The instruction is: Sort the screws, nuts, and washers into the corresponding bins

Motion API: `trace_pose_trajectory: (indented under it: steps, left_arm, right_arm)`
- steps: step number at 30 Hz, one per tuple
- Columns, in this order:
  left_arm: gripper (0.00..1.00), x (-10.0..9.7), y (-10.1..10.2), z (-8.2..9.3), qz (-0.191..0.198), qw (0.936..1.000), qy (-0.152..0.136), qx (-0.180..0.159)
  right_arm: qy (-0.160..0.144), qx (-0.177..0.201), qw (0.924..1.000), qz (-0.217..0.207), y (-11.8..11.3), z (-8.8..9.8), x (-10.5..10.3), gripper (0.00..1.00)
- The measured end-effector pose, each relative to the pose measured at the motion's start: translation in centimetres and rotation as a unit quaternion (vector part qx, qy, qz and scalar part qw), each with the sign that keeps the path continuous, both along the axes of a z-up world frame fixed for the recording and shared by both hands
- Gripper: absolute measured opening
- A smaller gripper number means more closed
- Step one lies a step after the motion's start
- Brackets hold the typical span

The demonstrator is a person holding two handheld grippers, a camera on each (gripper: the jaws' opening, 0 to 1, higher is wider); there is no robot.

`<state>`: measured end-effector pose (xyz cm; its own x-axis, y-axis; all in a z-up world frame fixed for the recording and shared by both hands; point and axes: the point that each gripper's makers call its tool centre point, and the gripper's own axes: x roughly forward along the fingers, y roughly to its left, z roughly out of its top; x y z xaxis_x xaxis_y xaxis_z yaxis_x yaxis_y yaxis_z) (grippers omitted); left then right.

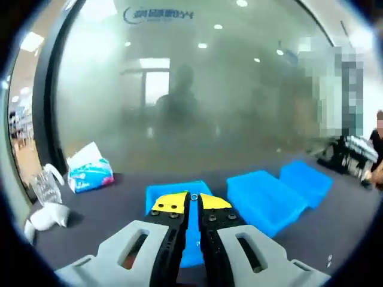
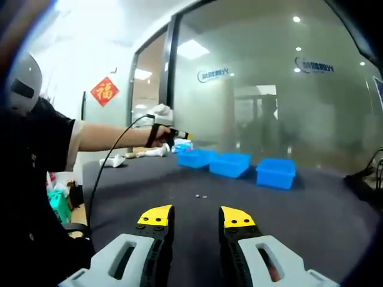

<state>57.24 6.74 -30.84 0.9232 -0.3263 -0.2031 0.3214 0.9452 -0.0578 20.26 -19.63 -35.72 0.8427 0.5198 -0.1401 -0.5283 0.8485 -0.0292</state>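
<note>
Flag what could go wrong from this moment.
The left tongs pinch a small ring-shaped part, a washer or nut, only at their tips above the nearest blue bin; it could slip out or bounce off. A few tiny parts lie loose on the dark table, easy to overlook.

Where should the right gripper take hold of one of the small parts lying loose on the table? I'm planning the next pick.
Come straight down on one loose part and pinch across its outer edge; it lies flat on the dark table, well ahead of the open right gripper. Its type is too small to tell.
</note>
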Motion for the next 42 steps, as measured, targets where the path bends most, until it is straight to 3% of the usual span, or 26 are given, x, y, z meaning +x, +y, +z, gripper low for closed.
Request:
trace_pose_trajectory:
  steps: [3,11,15,23,26,32,42]
  left_arm:
    - [0.05,0.4,-0.1,0.1,0.002,0.9997,-0.007,0.024]
    - [0.07,0.6,-0.5,-0.4,-0.004,0.9992,-0.009,0.038]
    - [0.27,0.4,-0.8,-0.8,-0.010,0.9989,-0.009,0.046]
    - [0.37,-0.5,-1.2,-1.2,-0.031,0.9983,-0.004,0.050]
    - [0.42,-1.4,-1.7,-0.9,-0.047,0.9980,-0.006,0.042]
    - [0.41,-3.4,-2.2,-0.2,-0.068,0.9972,-0.017,0.025]
    - [0.42,-10.1,-3.3,0.7,-0.126,0.9911,-0.043,-0.001]
  right_arm:
    - [0.000,-0.001,1.0000,-0.002,-0.2,-0.1,0.0,0.26]
    - [0.002,0.000,1.0000,0.000,0.0,-0.3,0.0,0.26]
    - [0.003,0.000,1.0000,-0.001,0.0,-0.4,0.1,0.26]
    - [0.004,0.000,1.0000,0.001,0.2,-0.4,0.1,0.26]
    - [0.003,0.001,1.0000,0.002,0.3,-0.4,0.1,0.26]
    - [0.002,0.001,1.0000,0.004,0.6,-0.3,0.1,0.26]
    - [-0.004,0.001,1.0000,0.000,0.3,0.2,0.1,0.26]
